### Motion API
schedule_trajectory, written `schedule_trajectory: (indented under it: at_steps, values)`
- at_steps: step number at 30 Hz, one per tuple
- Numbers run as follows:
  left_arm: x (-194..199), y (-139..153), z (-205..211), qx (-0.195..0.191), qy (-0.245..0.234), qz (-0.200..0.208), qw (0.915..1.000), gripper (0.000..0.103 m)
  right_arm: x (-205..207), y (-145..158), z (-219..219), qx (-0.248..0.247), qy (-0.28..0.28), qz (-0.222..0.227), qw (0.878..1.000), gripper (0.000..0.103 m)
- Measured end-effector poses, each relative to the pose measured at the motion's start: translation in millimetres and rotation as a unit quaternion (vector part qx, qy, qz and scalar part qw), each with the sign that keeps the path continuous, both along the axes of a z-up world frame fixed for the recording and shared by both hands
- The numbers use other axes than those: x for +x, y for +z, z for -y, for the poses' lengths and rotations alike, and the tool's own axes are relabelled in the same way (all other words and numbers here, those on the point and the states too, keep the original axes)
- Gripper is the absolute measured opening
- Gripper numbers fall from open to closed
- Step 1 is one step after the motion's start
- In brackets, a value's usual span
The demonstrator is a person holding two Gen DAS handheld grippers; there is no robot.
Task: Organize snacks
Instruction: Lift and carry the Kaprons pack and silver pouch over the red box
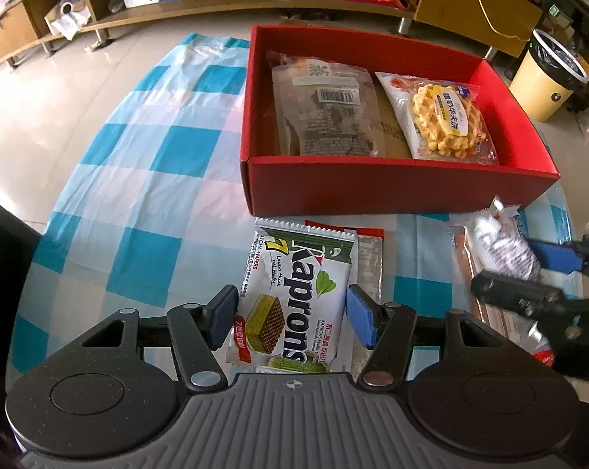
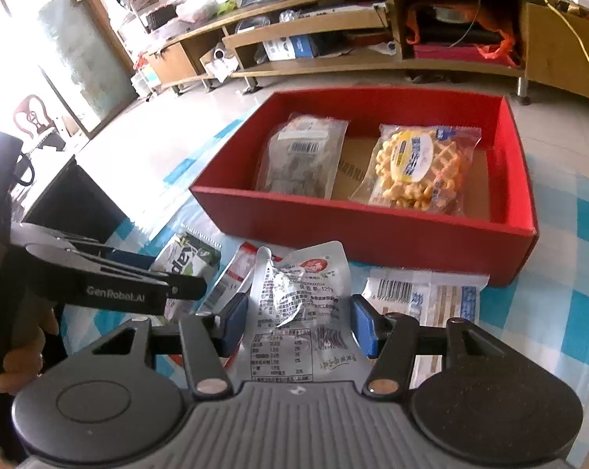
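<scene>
A red box [image 1: 392, 191] [image 2: 357, 230] stands on the checked cloth and holds a brown snack pack [image 1: 325, 113] [image 2: 302, 156] and a yellow waffle pack [image 1: 443, 117] [image 2: 423, 164]. My left gripper [image 1: 290, 316] is open, its pads on either side of a green Kaprons wafer pack [image 1: 298, 297] [image 2: 189, 258] lying in front of the box. My right gripper [image 2: 298, 324] [image 1: 529, 273] has its pads against a crumpled silver snack pouch [image 2: 298, 305] [image 1: 501, 250].
A red-edged packet [image 1: 369, 258] [image 2: 232, 273] lies under the wafer pack. A clear barcode packet [image 2: 427, 305] lies right of the pouch. A low wooden TV stand [image 1: 216, 4] runs along the back, and a yellow bin [image 1: 548, 78] stands at the right.
</scene>
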State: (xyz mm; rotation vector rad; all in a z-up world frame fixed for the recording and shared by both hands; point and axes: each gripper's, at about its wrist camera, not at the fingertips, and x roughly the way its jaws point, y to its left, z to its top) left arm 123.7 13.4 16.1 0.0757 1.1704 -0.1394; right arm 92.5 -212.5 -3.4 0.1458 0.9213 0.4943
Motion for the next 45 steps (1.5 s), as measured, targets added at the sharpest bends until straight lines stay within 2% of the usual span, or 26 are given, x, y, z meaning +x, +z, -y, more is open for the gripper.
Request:
schedule_trajectory:
  at_steps: [10,31,45]
  values:
    - [12,14,22,0.003,-0.014,0.028,0.9995,0.067,15,11,22,0.029,-0.048,0.023,0.998,0.055]
    - [55,40,61,0.005,-0.03,0.081,0.9963,0.067,63,32,46,0.05,-0.089,0.069,0.992,0.055]
    - [91,37,70,0.012,-0.023,0.086,0.996,0.067,96,29,45,0.05,-0.096,0.072,0.992,0.055]
